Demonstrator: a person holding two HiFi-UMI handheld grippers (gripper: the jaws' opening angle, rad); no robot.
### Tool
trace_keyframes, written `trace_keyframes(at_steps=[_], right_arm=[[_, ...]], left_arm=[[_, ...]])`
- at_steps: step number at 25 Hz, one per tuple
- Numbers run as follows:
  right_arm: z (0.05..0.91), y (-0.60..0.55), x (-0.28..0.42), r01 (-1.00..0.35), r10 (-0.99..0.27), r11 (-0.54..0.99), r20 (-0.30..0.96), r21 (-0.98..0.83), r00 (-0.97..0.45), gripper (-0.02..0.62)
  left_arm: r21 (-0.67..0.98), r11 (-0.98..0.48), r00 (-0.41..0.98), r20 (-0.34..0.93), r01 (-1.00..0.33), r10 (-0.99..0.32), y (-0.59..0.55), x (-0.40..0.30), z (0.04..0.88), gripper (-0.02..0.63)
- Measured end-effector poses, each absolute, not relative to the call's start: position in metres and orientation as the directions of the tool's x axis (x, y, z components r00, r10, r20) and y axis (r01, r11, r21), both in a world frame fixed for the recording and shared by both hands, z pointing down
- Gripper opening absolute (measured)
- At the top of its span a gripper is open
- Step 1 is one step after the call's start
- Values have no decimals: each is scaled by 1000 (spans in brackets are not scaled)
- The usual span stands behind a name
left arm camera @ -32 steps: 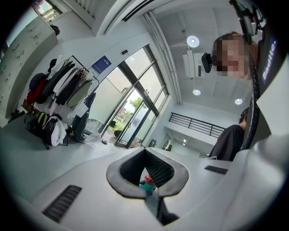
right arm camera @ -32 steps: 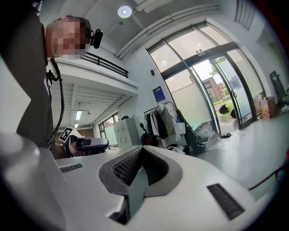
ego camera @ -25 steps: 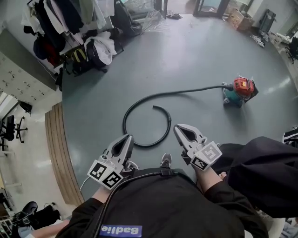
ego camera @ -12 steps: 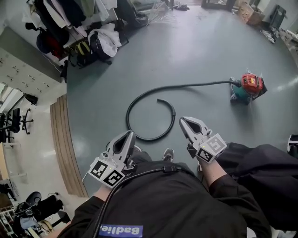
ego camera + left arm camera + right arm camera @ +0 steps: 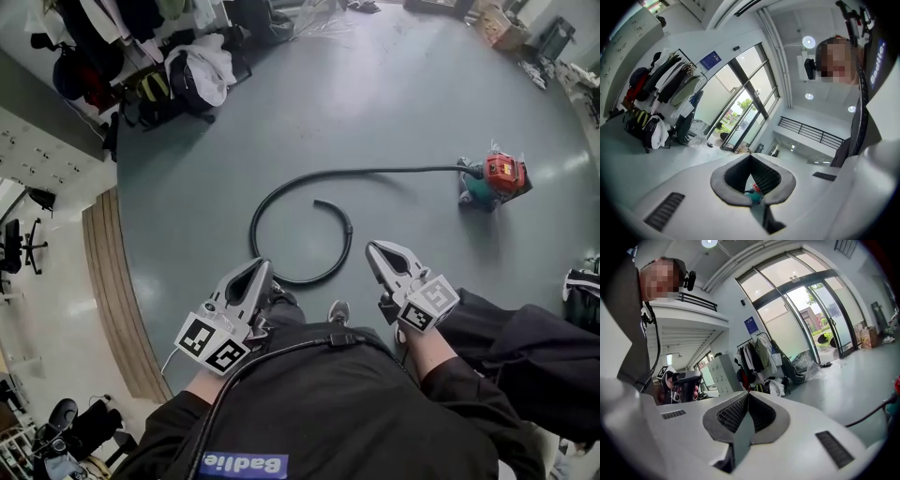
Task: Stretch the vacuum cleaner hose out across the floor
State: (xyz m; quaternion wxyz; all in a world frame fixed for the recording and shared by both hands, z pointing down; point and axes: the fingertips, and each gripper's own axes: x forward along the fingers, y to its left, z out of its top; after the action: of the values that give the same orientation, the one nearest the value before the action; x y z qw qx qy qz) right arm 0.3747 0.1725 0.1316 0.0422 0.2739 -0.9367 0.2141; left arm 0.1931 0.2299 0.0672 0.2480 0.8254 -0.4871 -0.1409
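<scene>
Straight ahead at twelve o'clock on the grey floor (image 5: 403,103), the vacuum cleaner hose (image 5: 375,171) lies curled in a near-full loop, its free end (image 5: 317,202) turned inward. Its far stretch runs to the red-and-teal vacuum cleaner (image 5: 495,178) at two o'clock. Nothing looks stretched yet, so I judge the whole task is left: take the free end and pull the loop straight. The left gripper (image 5: 261,266) and right gripper (image 5: 375,249) hang near the loop's six-o'clock edge, each with jaws pressed together on nothing. A cardboard box (image 5: 489,22) sits far off at one o'clock; its contents cannot be made out.
</scene>
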Motion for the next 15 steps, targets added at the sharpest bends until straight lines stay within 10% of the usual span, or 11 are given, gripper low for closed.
trace_keyframes(at_steps=[15], right_arm=[[154,87,307,-573,-498,746,287,-339,-818,-5]], left_arm=[[532,-336,437,73,-777,-896,138,82,118,-2]])
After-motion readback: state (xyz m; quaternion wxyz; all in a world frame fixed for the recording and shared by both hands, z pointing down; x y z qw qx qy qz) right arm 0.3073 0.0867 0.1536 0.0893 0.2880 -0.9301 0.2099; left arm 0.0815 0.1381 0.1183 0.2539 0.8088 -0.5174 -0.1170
